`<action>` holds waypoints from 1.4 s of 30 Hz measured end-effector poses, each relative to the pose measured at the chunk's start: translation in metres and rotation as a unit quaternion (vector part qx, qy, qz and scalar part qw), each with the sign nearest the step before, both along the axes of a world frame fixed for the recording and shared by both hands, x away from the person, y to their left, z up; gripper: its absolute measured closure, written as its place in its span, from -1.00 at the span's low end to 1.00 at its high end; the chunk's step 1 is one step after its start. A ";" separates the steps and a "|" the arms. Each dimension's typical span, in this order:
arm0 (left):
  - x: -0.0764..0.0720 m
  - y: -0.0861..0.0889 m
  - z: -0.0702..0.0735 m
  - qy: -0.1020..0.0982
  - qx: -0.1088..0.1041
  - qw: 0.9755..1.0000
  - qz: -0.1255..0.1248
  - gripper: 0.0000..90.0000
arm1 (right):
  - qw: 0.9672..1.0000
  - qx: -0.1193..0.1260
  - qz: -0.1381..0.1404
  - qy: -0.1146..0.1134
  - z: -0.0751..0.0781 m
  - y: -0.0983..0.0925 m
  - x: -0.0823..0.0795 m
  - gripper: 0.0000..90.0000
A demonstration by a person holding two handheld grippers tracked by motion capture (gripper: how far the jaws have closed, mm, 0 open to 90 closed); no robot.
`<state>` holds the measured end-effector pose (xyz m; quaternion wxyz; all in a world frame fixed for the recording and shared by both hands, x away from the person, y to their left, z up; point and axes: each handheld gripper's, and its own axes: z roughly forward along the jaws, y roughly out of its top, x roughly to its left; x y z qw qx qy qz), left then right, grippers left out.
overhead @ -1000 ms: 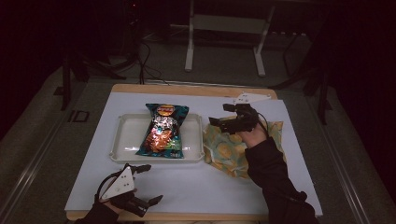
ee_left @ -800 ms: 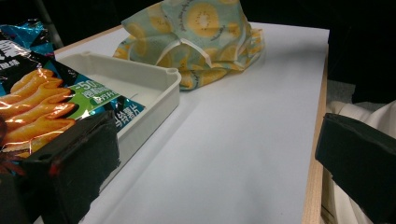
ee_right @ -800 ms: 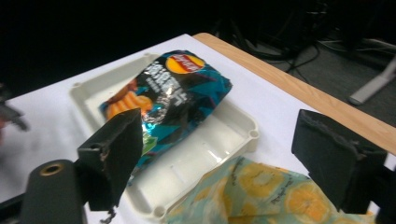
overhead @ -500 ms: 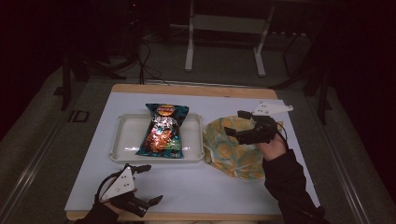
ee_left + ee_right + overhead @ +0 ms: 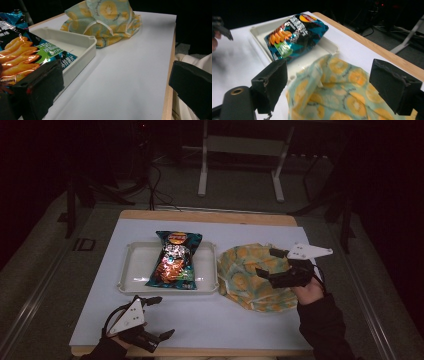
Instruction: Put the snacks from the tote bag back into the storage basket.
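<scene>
I hold my right gripper over the cloth bag. The bag is green-blue with yellow fruit slices on it. It lies crumpled on the white table top, at about 3 o'clock from the middle of the table. My right gripper is wide open. Its two black jaws stand far apart, and nothing is between them. They hang above the right part of the bag, and I cannot tell if they touch it. In the right gripper view the bag lies under the gap between my jaws.

The bag sits just beside the white tray, on the tray's 3 o'clock side. It looks like it touches the tray's corner. A bag of chips lies in the tray. It is shiny blue with orange chips on the front. Its top end pokes over the far rim of the tray.

My left gripper is down at about 7 o'clock, near the front edge of the table. It is open too, and it holds nothing. It is well apart from the cloth bag.
</scene>
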<state>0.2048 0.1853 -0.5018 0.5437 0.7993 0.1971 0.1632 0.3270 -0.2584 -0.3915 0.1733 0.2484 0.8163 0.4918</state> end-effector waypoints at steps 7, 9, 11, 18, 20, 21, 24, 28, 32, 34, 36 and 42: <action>0.000 0.000 0.000 0.000 0.000 1.000 0.000 -0.99 | 0.999 0.010 -0.041 -0.020 -0.012 -0.022 -0.016 -0.68; 0.000 0.000 0.000 0.000 0.001 1.000 0.000 -0.99 | 0.998 0.010 -0.054 -0.017 -0.017 -0.027 -0.019 -0.68; 0.000 -0.001 0.000 -0.001 0.000 1.000 0.000 -0.99 | 0.997 0.010 -0.065 -0.026 -0.021 -0.033 -0.023 -0.68; 0.000 -0.001 0.000 -0.001 0.000 1.000 0.001 -0.99 | 0.995 0.011 -0.098 -0.020 -0.034 -0.053 -0.028 -0.68; 0.000 -0.001 0.000 -0.001 0.001 1.000 0.000 -0.99 | 0.994 0.006 -0.106 -0.022 -0.036 -0.057 -0.029 -0.68; 0.000 -0.001 0.000 -0.001 0.002 1.000 0.000 -0.99 | 0.993 0.001 -0.112 -0.028 -0.038 -0.059 -0.030 -0.68; 0.000 -0.001 0.000 -0.001 0.003 1.000 0.000 -0.99 | 0.992 0.001 -0.126 -0.030 -0.044 -0.065 -0.034 -0.68; 0.000 -0.001 0.000 -0.002 0.004 1.000 -0.001 -0.99 | 0.988 0.009 -0.147 -0.035 -0.053 -0.073 -0.040 -0.68; -0.001 -0.001 0.000 -0.002 0.005 1.000 -0.002 -0.99 | 0.984 0.013 -0.174 -0.039 -0.061 -0.080 -0.045 -0.68; -0.001 -0.001 0.000 -0.002 0.007 1.000 -0.002 -0.99 | 0.982 0.017 -0.185 -0.042 -0.065 -0.083 -0.047 -0.68; -0.001 -0.001 0.000 -0.002 0.008 1.000 -0.003 -0.99 | 0.979 0.023 -0.198 -0.046 -0.068 -0.087 -0.049 -0.68; -0.002 -0.001 0.000 -0.002 0.010 1.000 -0.004 -0.99 | 0.974 0.019 -0.218 -0.056 -0.075 -0.094 -0.049 -0.68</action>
